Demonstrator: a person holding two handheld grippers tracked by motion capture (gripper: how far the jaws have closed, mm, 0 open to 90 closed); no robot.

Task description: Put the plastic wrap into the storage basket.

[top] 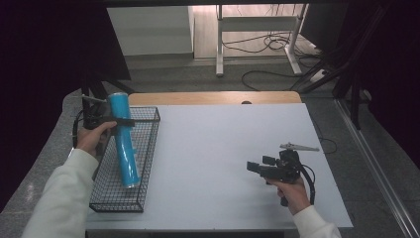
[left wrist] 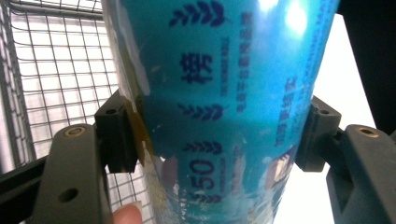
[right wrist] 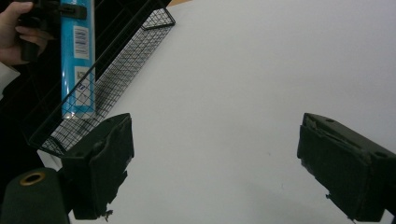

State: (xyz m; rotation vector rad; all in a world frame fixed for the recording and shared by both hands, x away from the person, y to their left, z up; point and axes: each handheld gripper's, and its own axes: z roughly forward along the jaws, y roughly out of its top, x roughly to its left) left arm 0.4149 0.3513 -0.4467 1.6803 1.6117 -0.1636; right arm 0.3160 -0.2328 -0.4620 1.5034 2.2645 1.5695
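Note:
A tall blue tube with printed characters stands tilted in the black wire basket, its lower end on the basket floor. My left gripper is shut on the tube's upper part. In the left gripper view the blue tube sits squeezed between both pads. The right gripper hovers low over the white table top at the front right, open, with nothing between its fingers. From the right gripper view the blue tube and the wire basket lie at the upper left.
The table's wooden back edge runs behind the white sheet. Beyond it stand a white desk frame and loose cables on the floor. Dark curtains flank both sides.

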